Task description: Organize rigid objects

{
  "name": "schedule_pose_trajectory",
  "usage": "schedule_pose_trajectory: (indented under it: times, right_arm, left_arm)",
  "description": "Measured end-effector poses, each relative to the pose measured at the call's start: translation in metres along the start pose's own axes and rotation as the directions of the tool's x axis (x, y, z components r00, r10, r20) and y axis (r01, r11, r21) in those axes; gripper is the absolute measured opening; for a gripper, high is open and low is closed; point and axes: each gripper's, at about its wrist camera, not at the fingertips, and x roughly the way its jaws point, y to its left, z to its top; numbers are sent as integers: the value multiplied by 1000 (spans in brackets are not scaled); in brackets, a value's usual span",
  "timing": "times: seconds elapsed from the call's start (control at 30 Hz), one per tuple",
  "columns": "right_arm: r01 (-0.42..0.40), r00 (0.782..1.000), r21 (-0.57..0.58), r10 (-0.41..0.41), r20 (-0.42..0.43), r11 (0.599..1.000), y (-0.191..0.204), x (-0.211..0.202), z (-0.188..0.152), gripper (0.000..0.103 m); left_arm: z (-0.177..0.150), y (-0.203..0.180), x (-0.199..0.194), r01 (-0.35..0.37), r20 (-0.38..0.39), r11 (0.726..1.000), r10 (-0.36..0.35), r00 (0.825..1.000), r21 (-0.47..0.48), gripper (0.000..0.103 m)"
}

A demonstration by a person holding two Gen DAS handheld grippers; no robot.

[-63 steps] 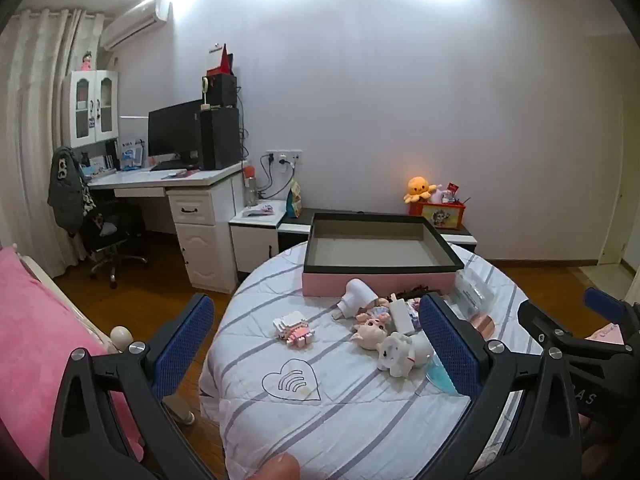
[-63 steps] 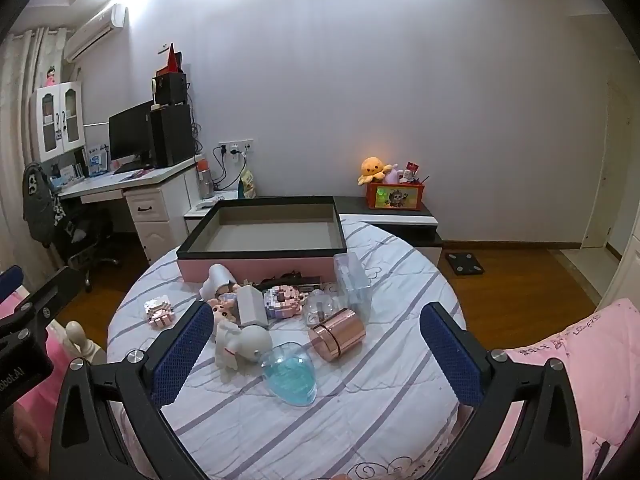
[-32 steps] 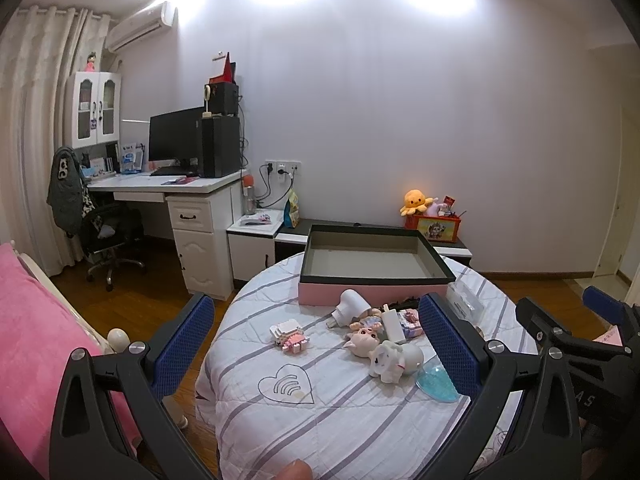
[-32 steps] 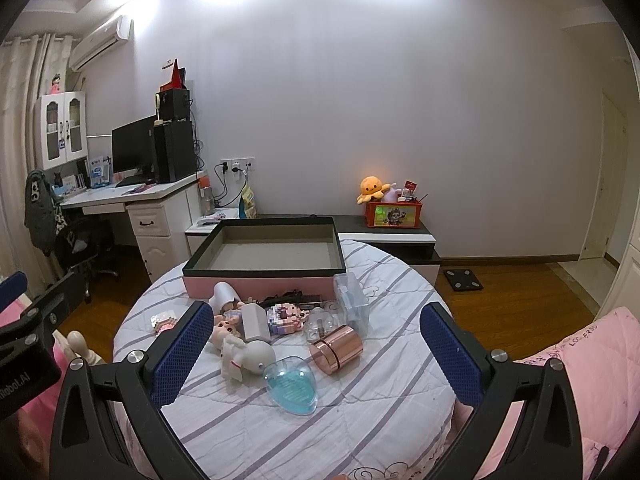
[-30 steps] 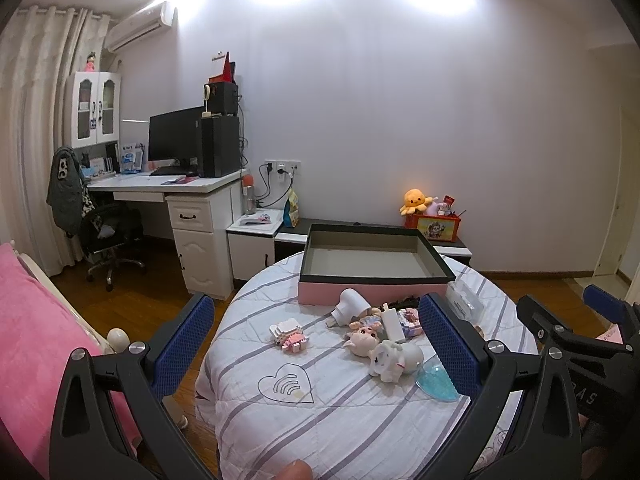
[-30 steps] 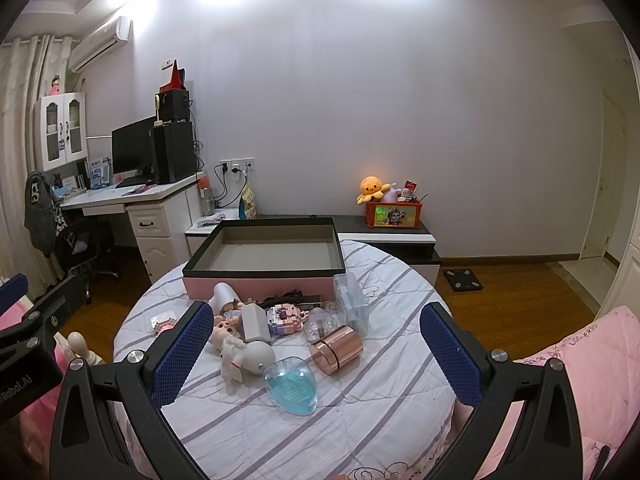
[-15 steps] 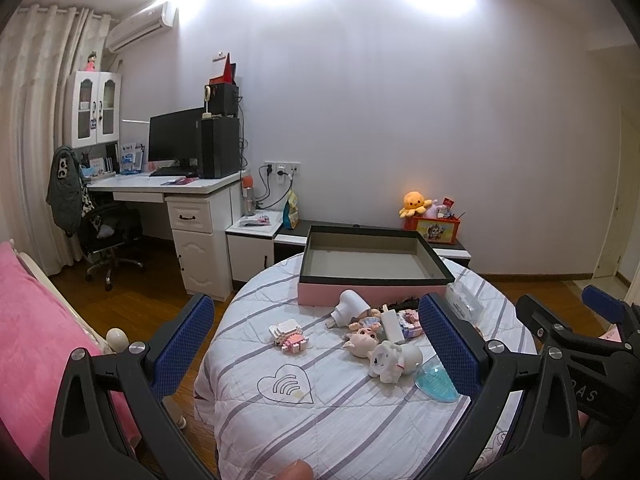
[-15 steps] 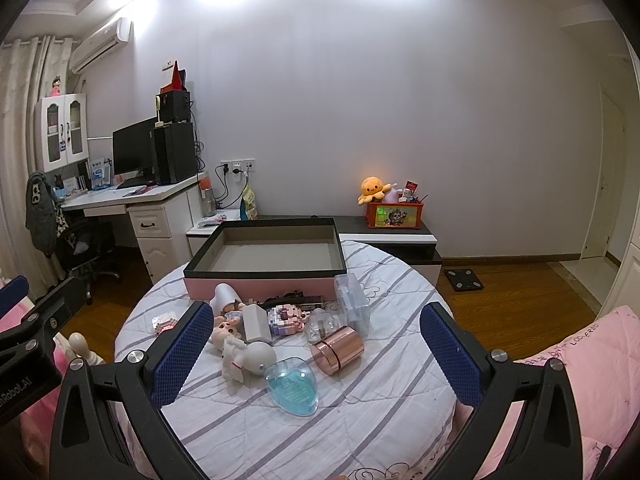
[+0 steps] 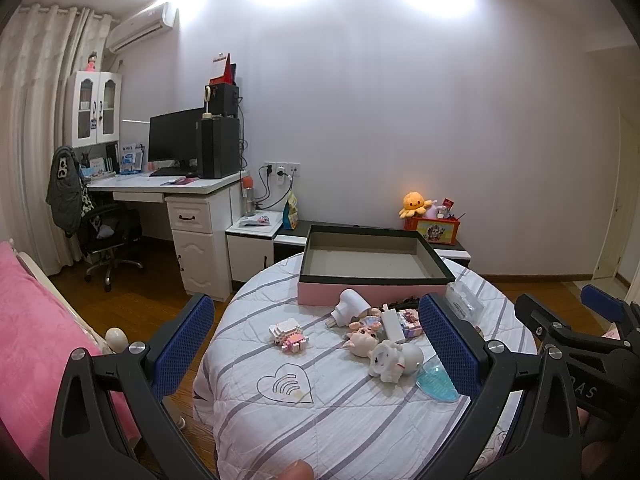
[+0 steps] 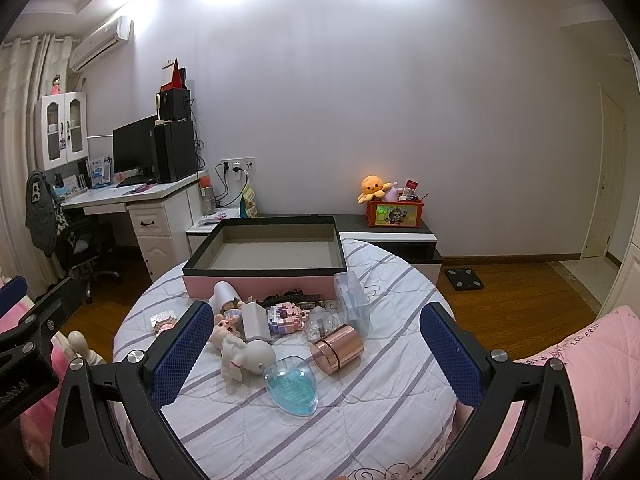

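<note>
A pink box with a black rim (image 9: 372, 294) (image 10: 260, 284) stands empty at the far side of the round striped table (image 9: 320, 412). In front of it lies a cluster of small items: a white sheep figure (image 9: 394, 359) (image 10: 248, 356), a pig figure (image 9: 362, 338), a pink brick toy (image 9: 289, 334), a rose-gold jar (image 10: 338, 349), a blue heart dish (image 10: 292, 386) and a clear case (image 10: 352, 304). My left gripper (image 9: 316, 344) and right gripper (image 10: 316, 356) both hover open before the near table edge, holding nothing.
A white desk (image 9: 172, 196) with a monitor and an office chair (image 9: 108, 236) stand at the left. A low cabinet with an orange plush and a red box (image 10: 394, 214) sits behind the table. Pink bedding (image 10: 592, 364) borders both sides. Wooden floor lies to the right.
Both grippers have drawn back and risen slightly from the table, so the items look smaller and lower. In the last half second almost nothing moved. Both stay open.
</note>
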Motion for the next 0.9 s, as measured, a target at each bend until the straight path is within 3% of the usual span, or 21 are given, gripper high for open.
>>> schedule_pose_trajectory:
  times: [0.9]
  right_arm:
    - [-2, 1000, 0, 2, -4, 1000, -3, 5, -4, 103]
  left_arm:
    - [-4, -2, 10, 7, -22, 1000, -7, 1000, 0, 103]
